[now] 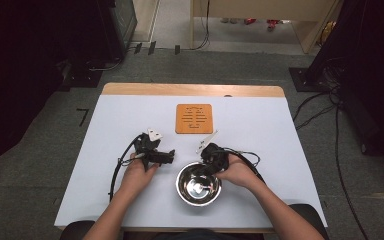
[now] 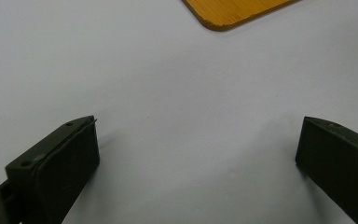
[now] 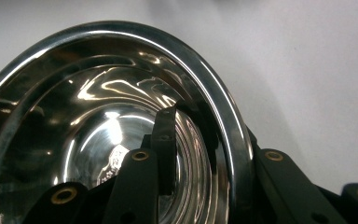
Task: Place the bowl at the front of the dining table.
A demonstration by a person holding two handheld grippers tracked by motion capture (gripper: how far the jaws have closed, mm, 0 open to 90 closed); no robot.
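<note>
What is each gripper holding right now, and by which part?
Right gripper holds the steel bowl by its rim, one jaw inside, one outside. Left gripper holds nothing.

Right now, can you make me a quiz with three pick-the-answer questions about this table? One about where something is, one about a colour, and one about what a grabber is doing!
1. Where is the wooden mat?
A. Inside the bowl
B. On the table, beyond the bowl
C. On the floor

2. What colour is the bowl?
A. Shiny silver
B. Red
C. Green

3. What is the right gripper doing?
A. Lying open far from the bowl
B. Gripping the wooden mat
C. Clamping the bowl's rim

Answers:
1. B: in the high view the mat lies flat on the white table, farther from the person than the bowl.
2. A: it is mirror-like metal.
3. C: in the right gripper view one jaw sits inside the rim and one outside. The left gripper is open over bare table.
</note>
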